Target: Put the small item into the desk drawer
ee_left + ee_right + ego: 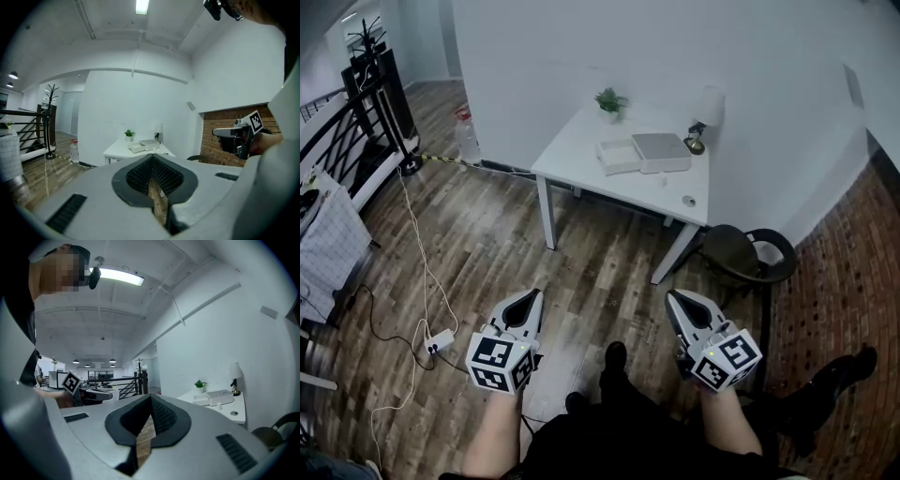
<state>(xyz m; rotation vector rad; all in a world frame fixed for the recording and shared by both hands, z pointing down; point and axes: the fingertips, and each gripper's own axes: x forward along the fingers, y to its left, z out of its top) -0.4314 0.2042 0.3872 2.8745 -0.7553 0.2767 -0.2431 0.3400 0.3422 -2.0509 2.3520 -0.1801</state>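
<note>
A white desk [581,159] stands against the wall, well ahead of both grippers. On it sits a white drawer box [661,150] with an open tray [617,156] pulled out to its left. A small white item [218,404] stands on the desk in front of the box, next to a round grey disc [689,200]. My left gripper [530,293] and right gripper [672,294] hang side by side over the wooden floor, both pointing toward the desk. Both are shut, fingertips meeting, with nothing held. The left gripper view shows its jaws [152,157] closed; the right gripper view shows the same [151,397].
A dark round chair [750,253] stands at the desk's right front corner. A potted plant [609,101] and a lamp [705,112] sit at the desk's back. A bottle [467,136], cables with a power strip [441,340] and a black railing [347,141] are left.
</note>
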